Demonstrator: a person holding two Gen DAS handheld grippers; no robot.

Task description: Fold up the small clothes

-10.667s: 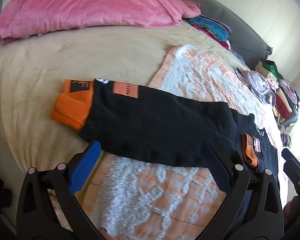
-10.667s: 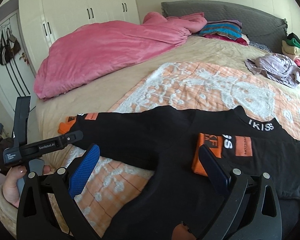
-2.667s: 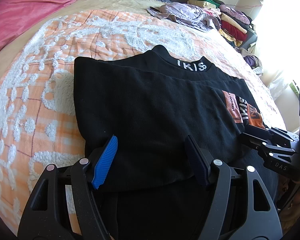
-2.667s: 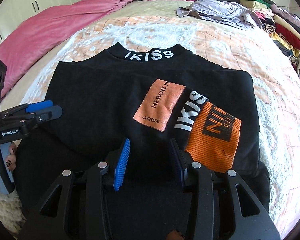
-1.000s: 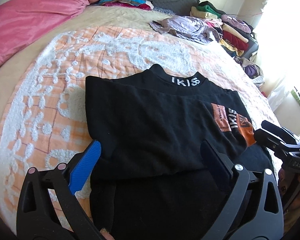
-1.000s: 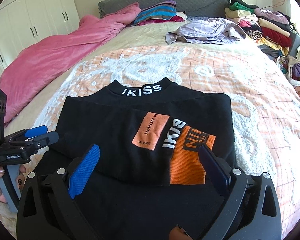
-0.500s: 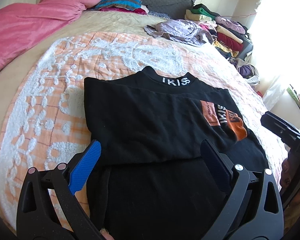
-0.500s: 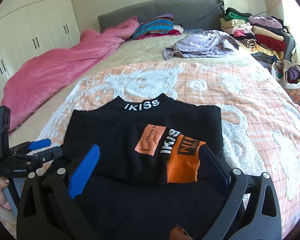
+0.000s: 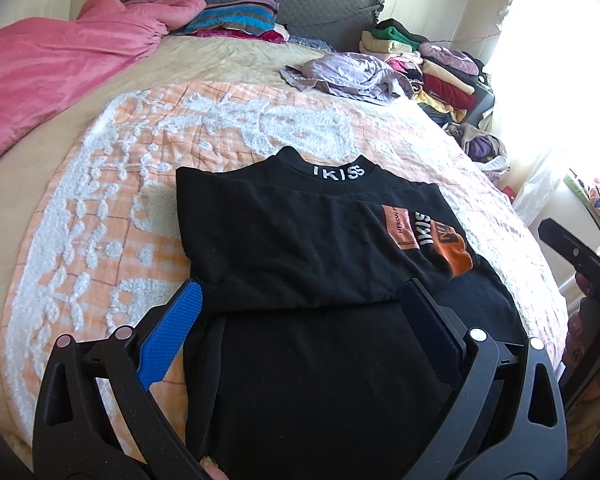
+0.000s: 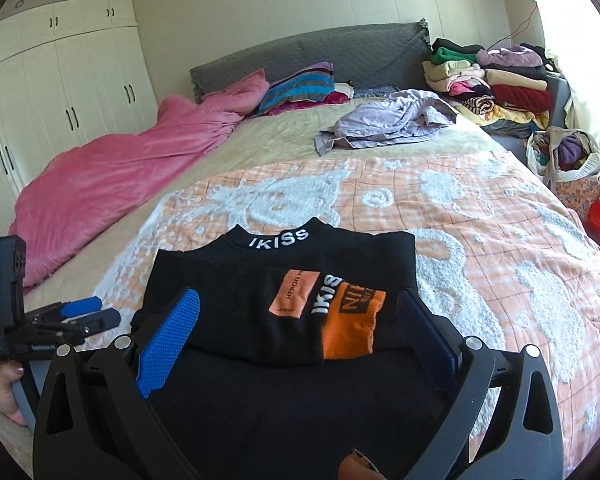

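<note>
Two grippers in our hands, both spread wide and holding nothing. Left gripper [image 9: 300, 308] hovers over the near half of the black top [image 9: 300, 240], its blue pad at the garment's left edge, dark pad over the right part. Right gripper [image 10: 300, 312] sits likewise above the near hem, fingers straddling the folded sleeves.

Black top lies flat on the orange-and-white blanket [image 9: 100, 200], collar marked IKISS pointing far. Both sleeves are folded across the chest; the orange cuff [image 10: 350, 326] and an orange patch [image 10: 294, 292] rest right of centre. Lower body of the garment runs toward us, unfolded.

From the right wrist view we see the left gripper at near left, gripped by a hand [image 10: 2, 392].

Containers: one white mesh bag [image 10: 566, 160] stands on the floor at far right beside the bed, stuffed with clothes, something purple on top. Contents otherwise hard to tell.

Elsewhere: pink duvet [image 10: 120, 168] along the left, crumpled lilac garment [image 10: 384, 124] far on the bed, stacked folded clothes [image 10: 496, 80] far right, striped pillow [image 10: 300, 88] at the grey headboard [image 10: 360, 56].
</note>
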